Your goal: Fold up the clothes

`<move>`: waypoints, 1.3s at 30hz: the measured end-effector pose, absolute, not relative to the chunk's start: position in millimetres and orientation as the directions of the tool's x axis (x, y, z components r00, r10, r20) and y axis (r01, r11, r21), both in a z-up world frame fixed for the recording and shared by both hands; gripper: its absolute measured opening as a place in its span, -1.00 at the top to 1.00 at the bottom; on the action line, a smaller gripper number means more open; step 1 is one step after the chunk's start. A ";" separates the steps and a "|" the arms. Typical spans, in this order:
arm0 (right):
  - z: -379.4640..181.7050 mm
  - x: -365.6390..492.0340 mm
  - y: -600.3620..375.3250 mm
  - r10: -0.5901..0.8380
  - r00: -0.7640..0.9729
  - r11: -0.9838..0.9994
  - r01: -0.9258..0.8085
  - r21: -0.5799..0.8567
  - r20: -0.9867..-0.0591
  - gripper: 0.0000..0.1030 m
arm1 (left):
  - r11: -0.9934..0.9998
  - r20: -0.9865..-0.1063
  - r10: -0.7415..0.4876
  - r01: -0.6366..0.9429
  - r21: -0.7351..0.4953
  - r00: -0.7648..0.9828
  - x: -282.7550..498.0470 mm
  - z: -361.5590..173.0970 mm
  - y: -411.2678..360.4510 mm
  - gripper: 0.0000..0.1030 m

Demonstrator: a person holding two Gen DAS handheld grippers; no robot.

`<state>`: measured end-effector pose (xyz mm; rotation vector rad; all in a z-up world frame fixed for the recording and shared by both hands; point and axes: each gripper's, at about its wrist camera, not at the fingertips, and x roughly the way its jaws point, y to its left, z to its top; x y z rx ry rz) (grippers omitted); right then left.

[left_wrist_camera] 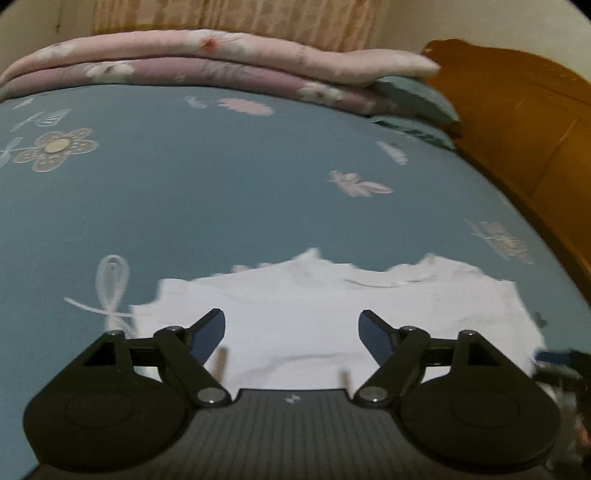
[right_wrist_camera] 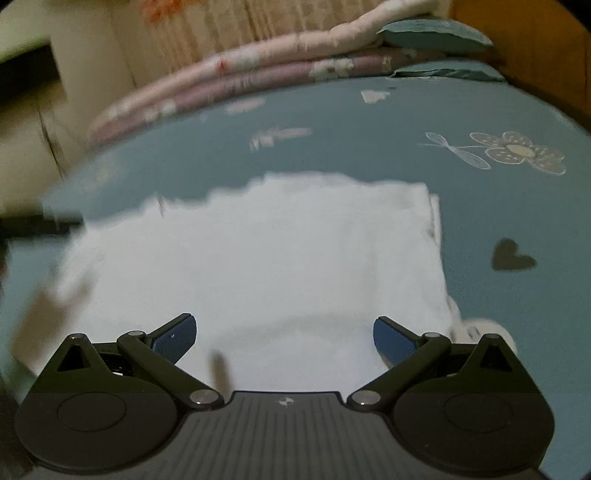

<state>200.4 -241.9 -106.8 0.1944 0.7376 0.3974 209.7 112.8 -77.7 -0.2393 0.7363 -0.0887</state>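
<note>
One white folded cotton garment (right_wrist_camera: 258,266) lies flat on the teal flower-printed bedsheet (left_wrist_camera: 221,177). Two black hand-held grippers, left gripper (left_wrist_camera: 291,332) and right gripper (right_wrist_camera: 284,334), hang just over it, both spread wide and empty.

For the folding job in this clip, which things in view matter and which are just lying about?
Belongs to the job:
- white garment, spread on the bed
- left gripper, jaws open
- right gripper, jaws open
- bedsheet, the work surface

Just lying about:
- folded quilts at the far edge
- pillows
- headboard
- curtain
</note>
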 end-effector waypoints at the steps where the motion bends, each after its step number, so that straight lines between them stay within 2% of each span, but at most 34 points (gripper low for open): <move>1: -102.5 206.1 -243.1 0.426 0.688 0.902 -0.276 0.331 -0.588 -1.00 | 0.966 -0.655 -0.173 -0.003 -0.259 0.736 210.9 -79.9 110.3 -0.55; 4: -95.4 225.0 -242.2 0.460 0.719 0.880 -0.288 0.378 -0.521 -1.00 | 0.961 -0.664 -0.184 -0.008 -0.275 0.724 214.2 -89.8 105.7 -0.55; 8: -99.3 255.6 -235.6 0.488 0.710 0.858 -0.283 0.430 -0.508 -1.00 | 0.950 -0.677 -0.222 -0.003 -0.314 0.702 218.4 -99.2 108.0 -0.56; 10: -101.2 270.9 -232.3 0.502 0.705 0.845 -0.279 0.455 -0.501 -1.00 | 0.942 -0.675 -0.252 0.016 -0.335 0.694 220.9 -100.7 108.1 -0.63; 14: -115.2 289.2 -231.7 0.489 0.678 0.858 -0.260 0.443 -0.549 -1.00 | 0.916 -0.633 -0.357 0.125 -0.380 0.687 235.0 -97.3 99.4 -0.63; 18: -117.2 281.6 -232.3 0.495 0.678 0.863 -0.307 0.402 -0.544 -1.00 | 0.941 -0.676 -0.308 0.110 -0.320 0.669 258.4 -111.6 93.0 -0.63; 23: -114.3 267.9 -234.1 0.504 0.674 0.863 -0.372 0.341 -0.540 -1.00 | 0.939 -0.690 -0.292 0.062 -0.338 0.662 270.7 -101.7 94.1 -0.62; 29: -110.9 251.5 -236.2 0.515 0.670 0.855 -0.446 0.264 -0.535 -1.00 | 0.833 -0.599 -0.521 0.209 -0.512 0.608 280.2 -76.2 56.3 -0.64; 32: -114.6 244.5 -239.2 0.545 0.664 0.837 -0.469 0.284 -0.512 -1.00 | 0.775 -0.576 -0.604 0.236 -0.586 0.551 296.3 -81.0 29.1 -0.64; 35: -119.0 237.6 -242.5 0.578 0.657 0.815 -0.489 0.310 -0.484 -1.00 | 0.758 -0.592 -0.628 0.222 -0.614 0.506 314.1 -93.0 10.1 -0.64; 39: -118.5 231.8 -252.1 0.590 0.658 0.807 -0.484 0.338 -0.468 -1.00 | 0.780 -0.642 -0.586 0.129 -0.613 0.495 342.1 -119.9 7.2 -0.64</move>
